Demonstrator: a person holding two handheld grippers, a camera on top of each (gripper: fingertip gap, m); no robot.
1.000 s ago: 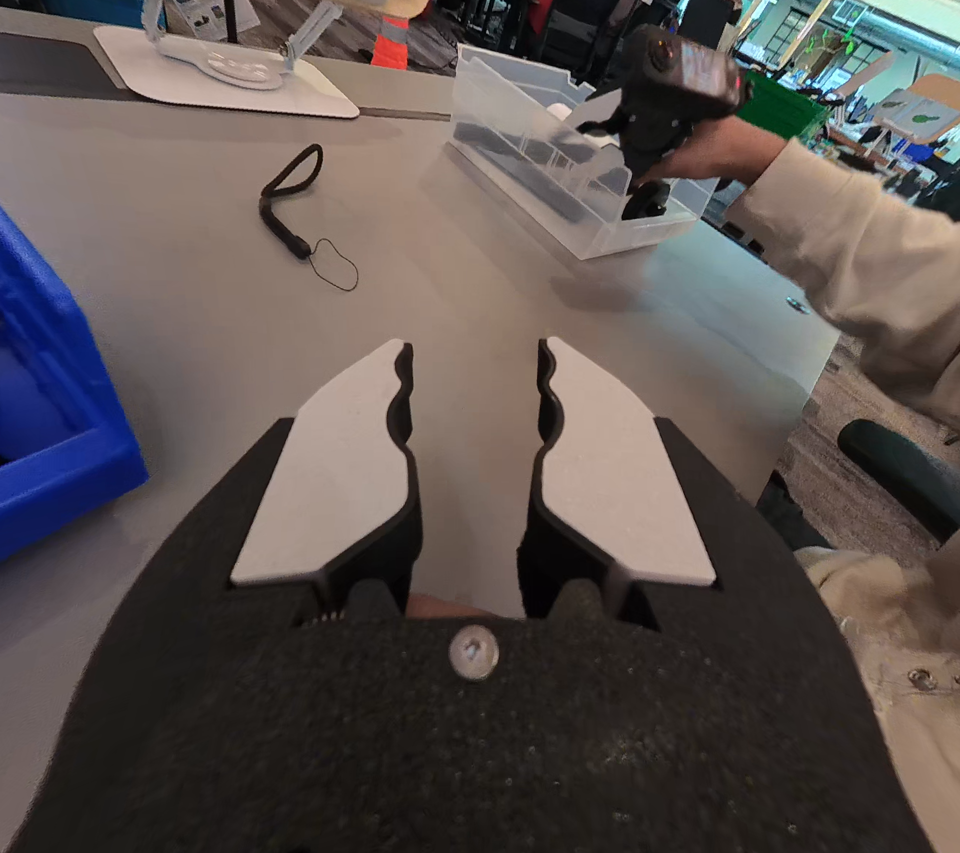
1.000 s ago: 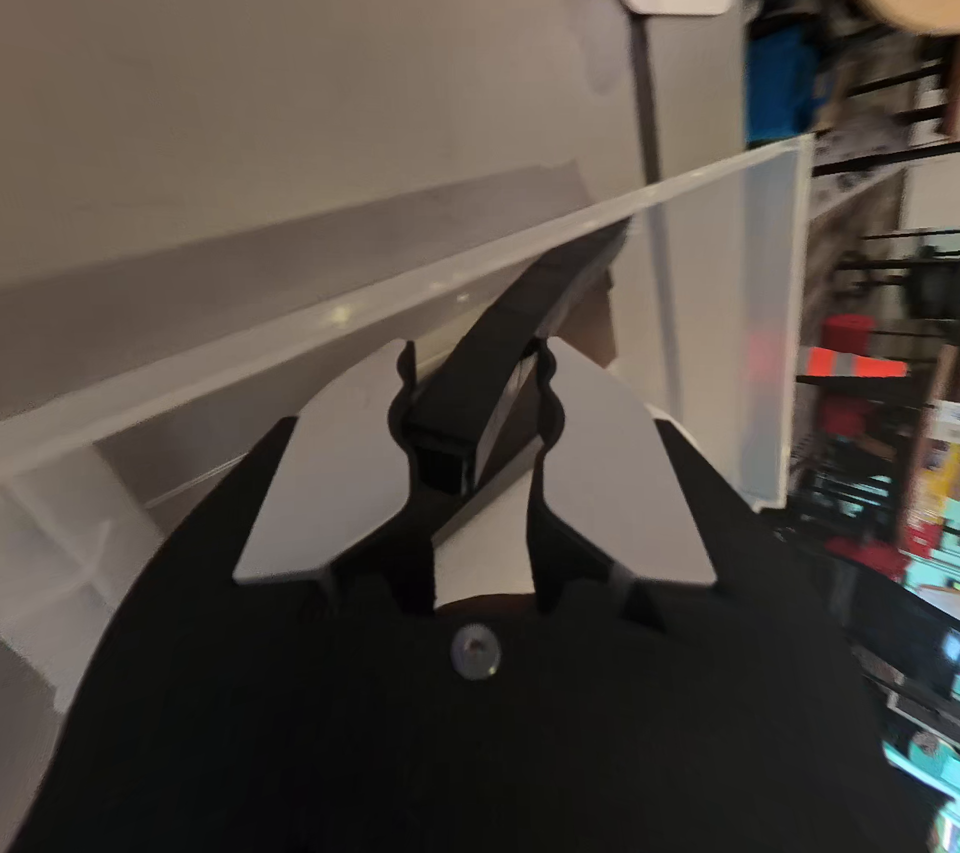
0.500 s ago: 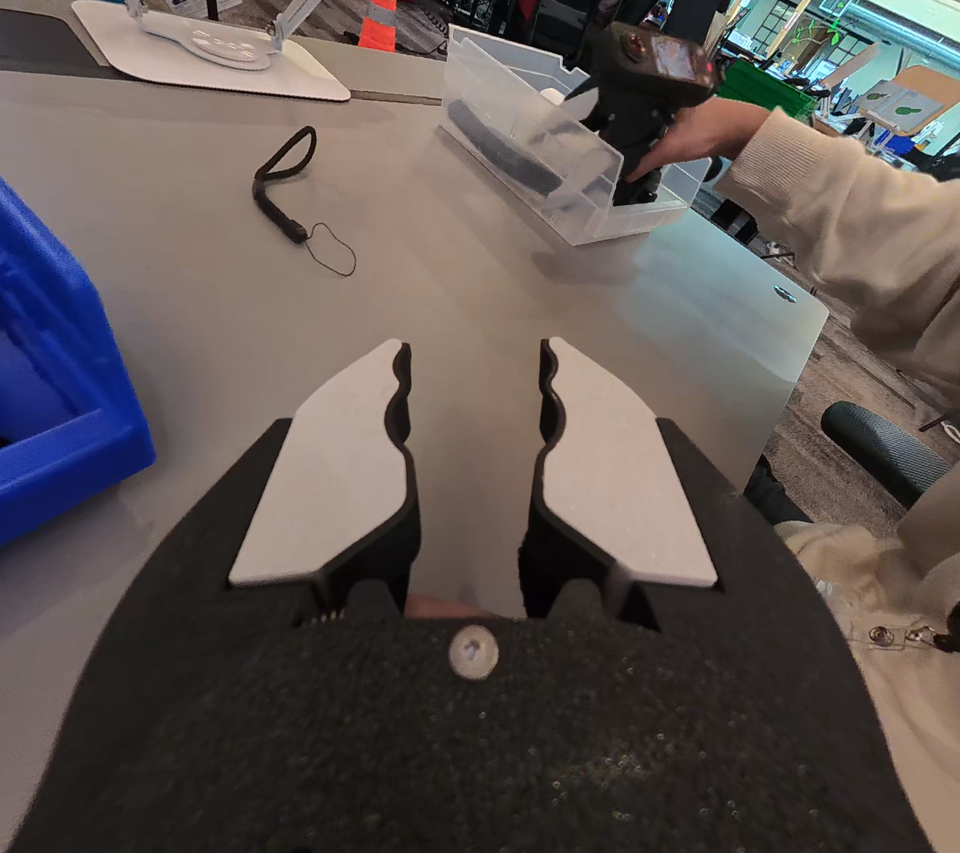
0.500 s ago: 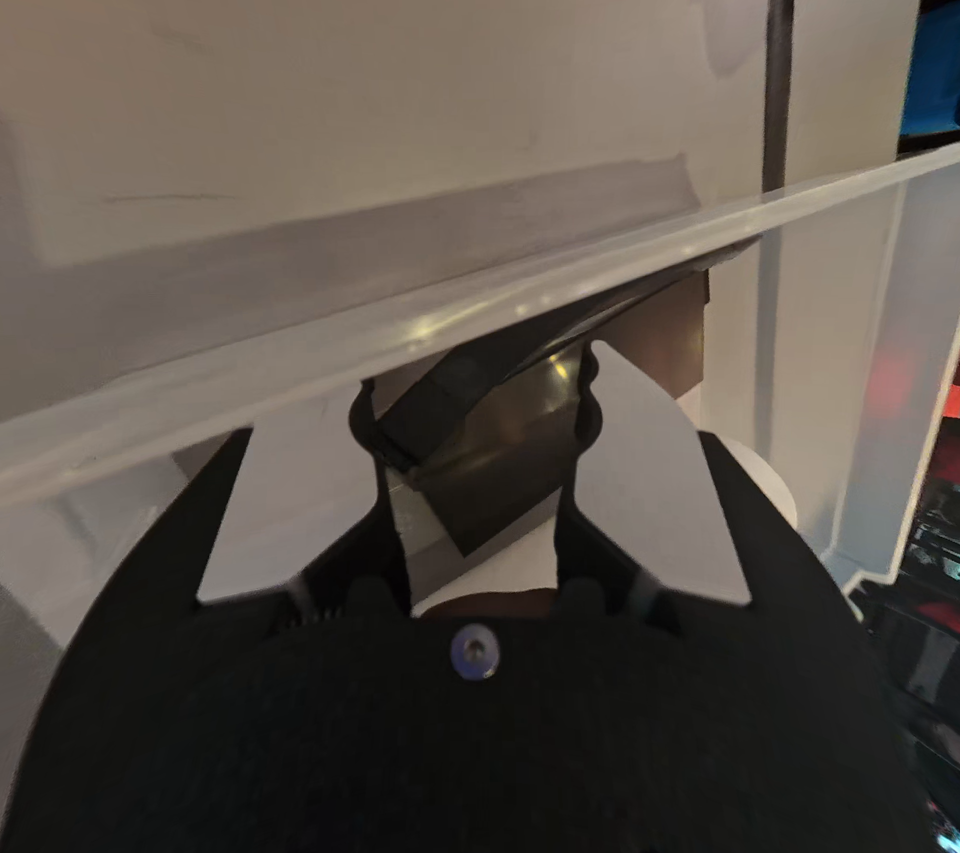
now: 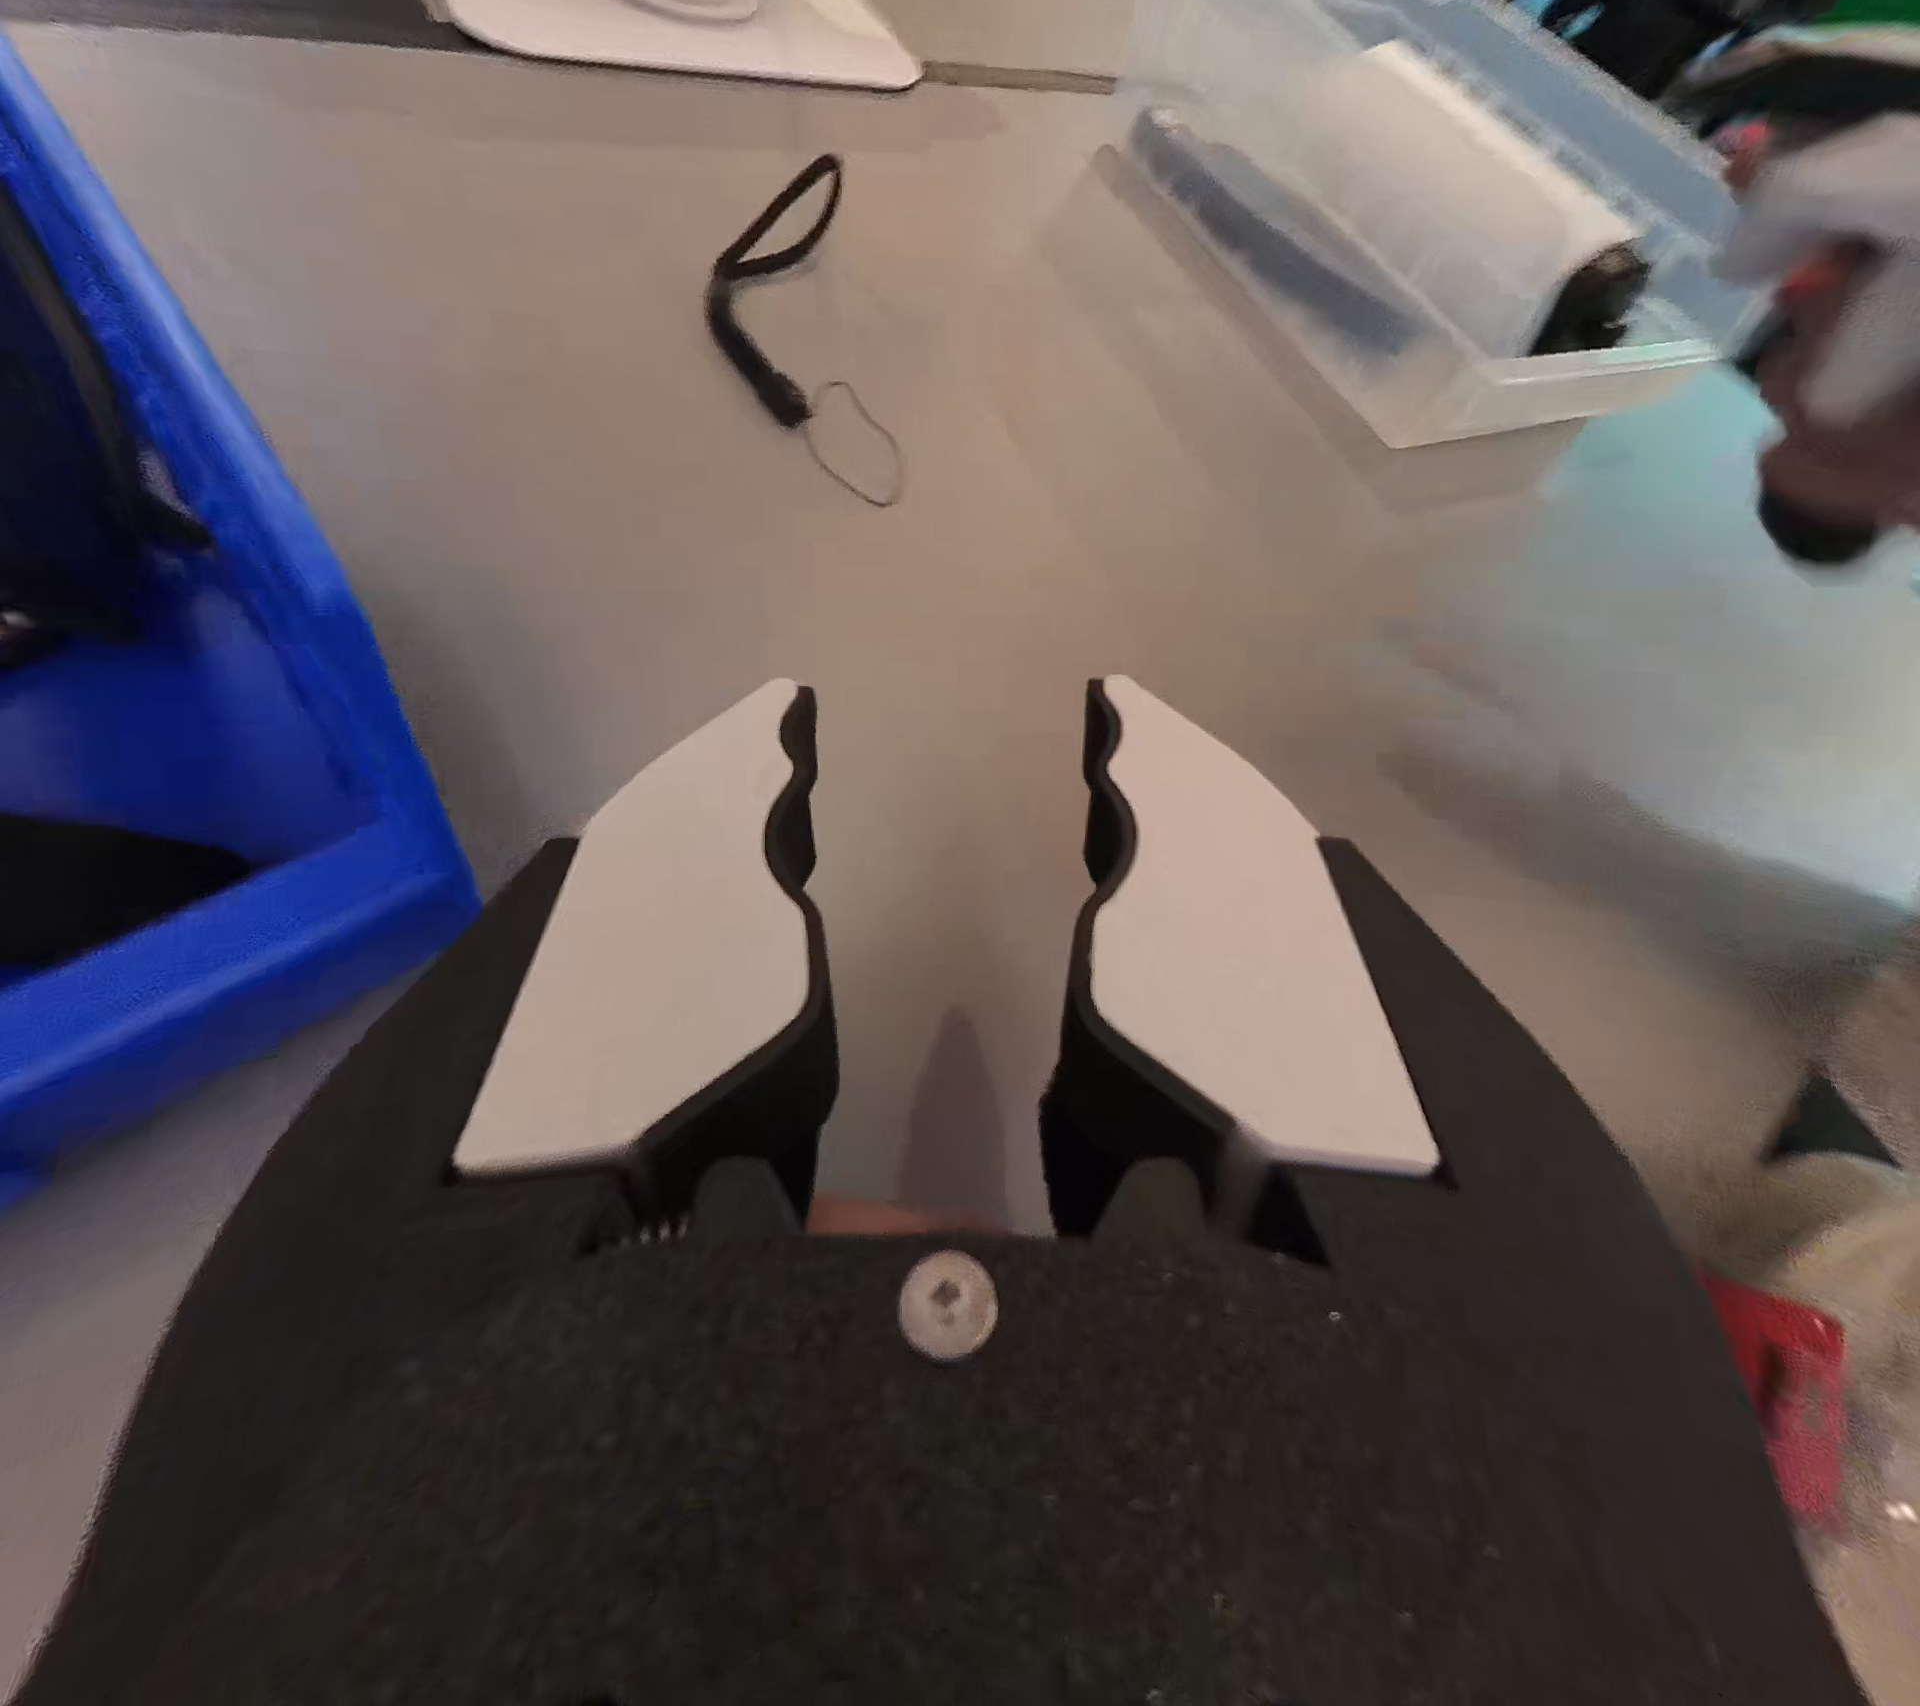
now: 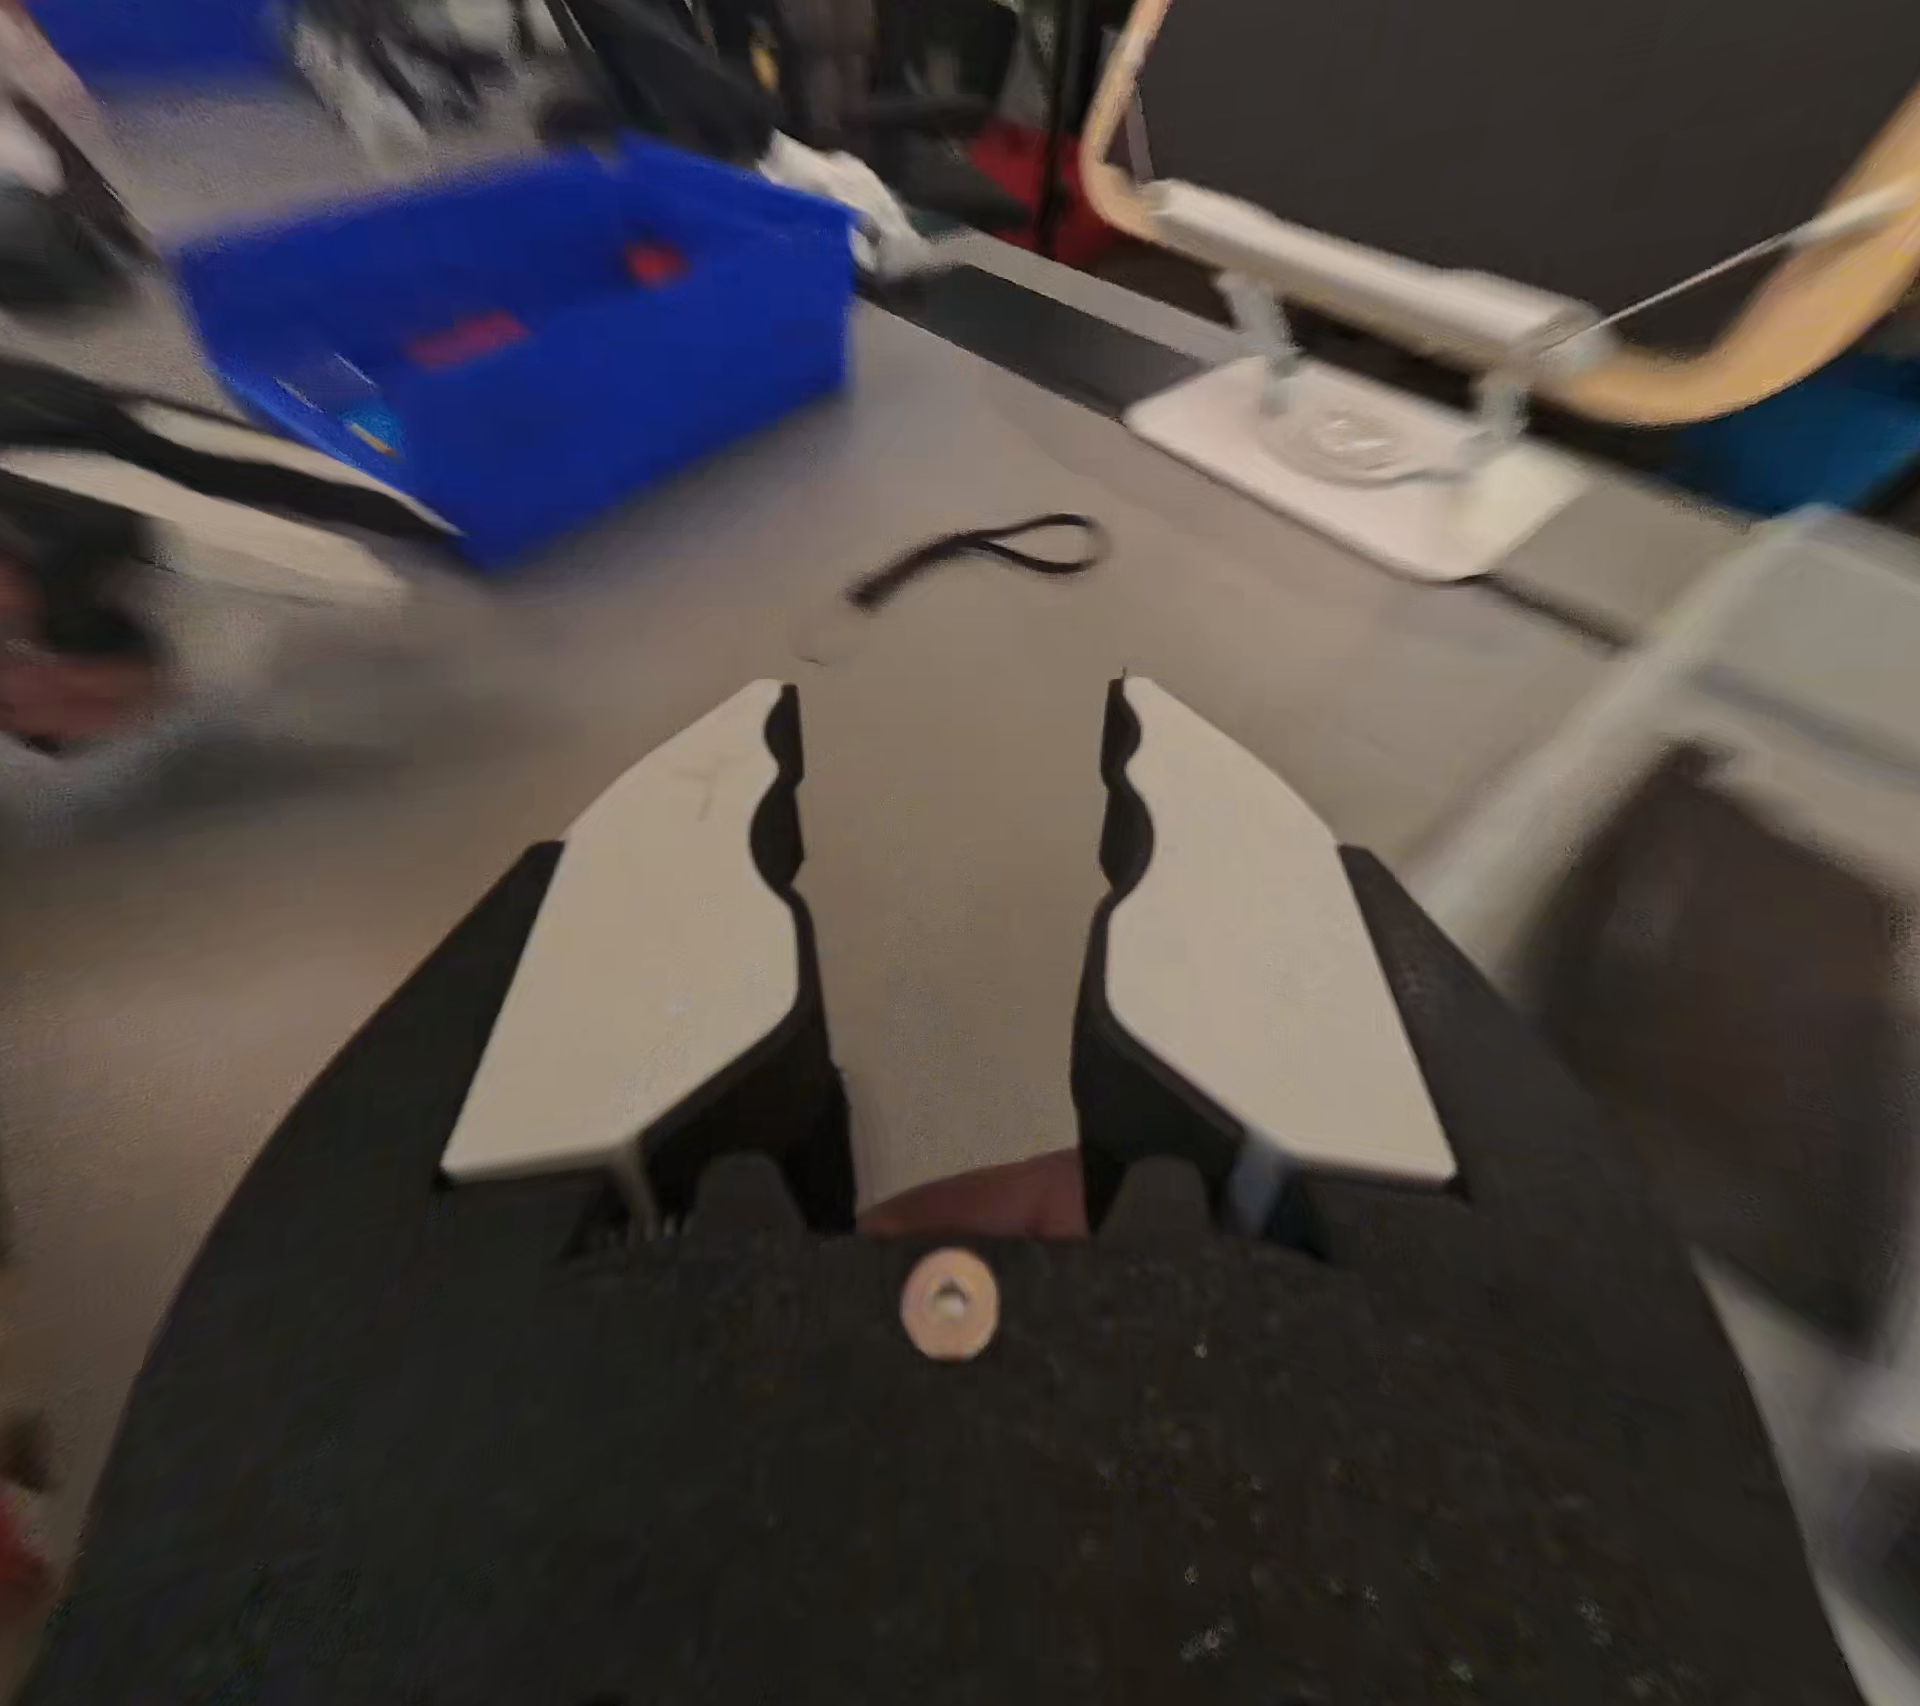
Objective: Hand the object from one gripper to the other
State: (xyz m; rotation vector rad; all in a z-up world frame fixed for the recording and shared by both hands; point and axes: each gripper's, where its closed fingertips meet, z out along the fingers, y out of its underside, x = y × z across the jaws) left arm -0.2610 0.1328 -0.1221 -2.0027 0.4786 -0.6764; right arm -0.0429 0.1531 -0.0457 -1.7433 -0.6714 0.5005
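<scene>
Long black object (image 5: 1262, 243) lies inside clear bin (image 5: 1538, 399), ahead-right of left gripper (image 5: 948, 700). Left gripper gapes empty above grey table (image 5: 520, 326). Right gripper (image 6: 951, 690) likewise spread, empty. Black lanyard (image 5: 774, 285) ahead; blue bin (image 5: 260, 877) at left. Cluttered workshop beyond, blurred.

blue bin (image 5: 208, 721) cut off, right gripper (image 5: 1829, 368) blurred
</scene>
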